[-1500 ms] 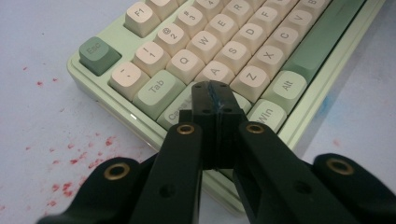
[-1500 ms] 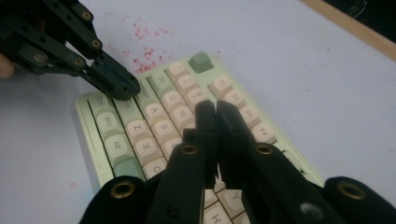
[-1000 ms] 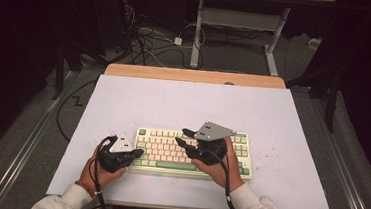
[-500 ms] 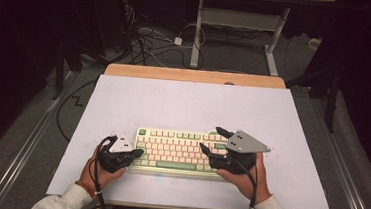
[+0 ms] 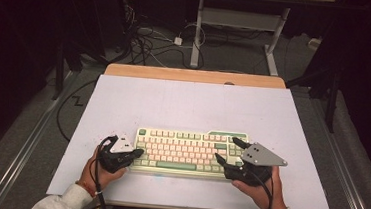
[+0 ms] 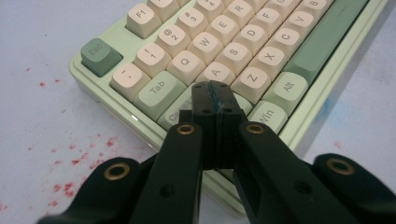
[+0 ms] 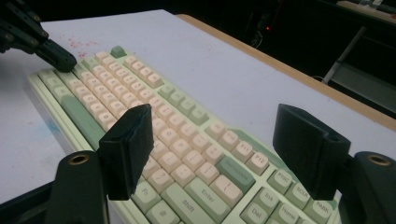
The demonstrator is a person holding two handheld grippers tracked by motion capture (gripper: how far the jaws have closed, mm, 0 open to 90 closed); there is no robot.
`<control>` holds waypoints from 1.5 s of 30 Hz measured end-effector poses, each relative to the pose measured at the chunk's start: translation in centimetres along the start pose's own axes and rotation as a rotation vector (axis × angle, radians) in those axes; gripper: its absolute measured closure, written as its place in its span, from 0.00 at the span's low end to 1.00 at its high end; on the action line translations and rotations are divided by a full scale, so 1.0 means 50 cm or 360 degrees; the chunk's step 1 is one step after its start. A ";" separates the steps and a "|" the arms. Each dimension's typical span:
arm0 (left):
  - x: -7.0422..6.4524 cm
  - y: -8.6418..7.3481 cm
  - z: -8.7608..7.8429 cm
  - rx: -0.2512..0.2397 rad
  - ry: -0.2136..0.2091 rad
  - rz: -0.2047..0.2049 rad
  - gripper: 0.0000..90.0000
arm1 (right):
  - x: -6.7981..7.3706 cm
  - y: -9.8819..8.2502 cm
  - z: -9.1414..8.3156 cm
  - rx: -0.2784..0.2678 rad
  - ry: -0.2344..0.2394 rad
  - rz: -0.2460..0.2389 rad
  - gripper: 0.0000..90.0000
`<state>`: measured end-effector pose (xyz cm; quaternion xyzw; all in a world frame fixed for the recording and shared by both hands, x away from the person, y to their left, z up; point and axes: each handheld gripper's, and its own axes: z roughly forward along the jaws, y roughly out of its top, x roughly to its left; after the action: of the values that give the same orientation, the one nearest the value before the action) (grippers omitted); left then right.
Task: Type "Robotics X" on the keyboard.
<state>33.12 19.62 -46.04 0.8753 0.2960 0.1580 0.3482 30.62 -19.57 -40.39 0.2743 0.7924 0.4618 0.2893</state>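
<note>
1. Two tools sit at the ends of a green-and-cream mechanical keyboard (image 5: 186, 150) in the high view. The keyboard lies at the 6 o'clock side of the white table (image 5: 193, 105). The left tool (image 5: 137, 153) is at the keyboard's 9 o'clock end with its jaws pressed together; the right tool (image 5: 230, 150), carrying a grey three-cornered plate, is at the 3 o'clock end with its jaws spread. A hand (image 5: 97, 170) holds the left one.
2. In the left gripper view, the left tool (image 6: 215, 100) has both jaws pressed flat against each other, their tips over the Caps key area near the A key (image 6: 217, 72). Red specks (image 6: 79, 156) dot the table toward 8 o'clock.
3. In the right gripper view, the right tool (image 7: 219, 135) stands wide apart above the keyboard's Enter-side keys (image 7: 187, 154), pinching nothing. The other tool's tip (image 7: 63, 60) touches the keyboard's far corner at 10 o'clock.
</note>
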 end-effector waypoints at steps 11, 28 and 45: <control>-0.006 0.009 -0.025 -0.0098 0.0077 0.0032 0.98 | 0.009 -0.013 0.015 0.0052 0.0036 -0.0022 0.33; -0.018 0.014 -0.054 -0.0271 0.0195 0.0062 0.64 | 0.002 -0.024 0.026 0.0076 0.0054 0.0005 0.36; -0.032 0.007 -0.057 -0.0310 0.0273 0.0056 0.20 | -0.009 -0.026 0.033 0.0072 0.0060 0.0034 0.40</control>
<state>30.65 19.89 -43.91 0.8258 0.2924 0.2663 0.4020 31.88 -19.51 -42.13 0.2804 0.8050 0.4518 0.2632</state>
